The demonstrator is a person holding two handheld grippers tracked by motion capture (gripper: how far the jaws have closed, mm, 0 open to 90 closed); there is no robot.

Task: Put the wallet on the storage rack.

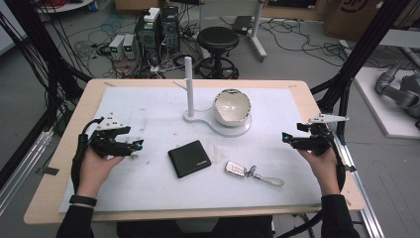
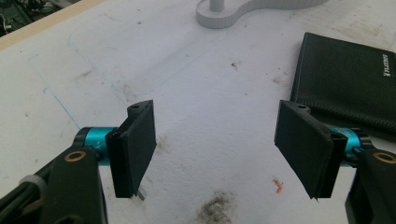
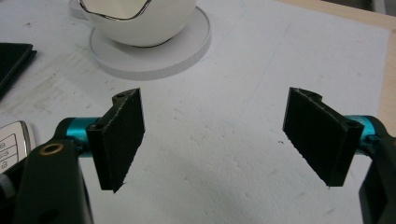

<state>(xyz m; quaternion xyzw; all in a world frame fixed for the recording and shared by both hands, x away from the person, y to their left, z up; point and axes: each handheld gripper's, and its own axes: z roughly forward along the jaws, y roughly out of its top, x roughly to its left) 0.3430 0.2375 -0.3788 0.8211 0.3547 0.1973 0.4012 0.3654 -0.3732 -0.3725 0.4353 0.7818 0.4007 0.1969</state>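
Seen from above, a white mat covers a wooden table. At the left, the left gripper rests low over the mat in the person's left hand, jaws spread wide with nothing between them. Just to its right lies a black wallet, flat, its long axis running slightly diagonally from near left to far right. Right of that lies a car key with a key ring trailing to the right. Behind them stands a white stand with an upright post, and a white bowl sits on its round base. At the far right, the right gripper points left, jaws likewise wide apart and empty.

The left gripper view adds fine detail: dirt smudges on the mat, a small orange speck, and small lettering on the wallet's corner. The right gripper view shows the bowl's wavy silver rim and the key's buttons up close.
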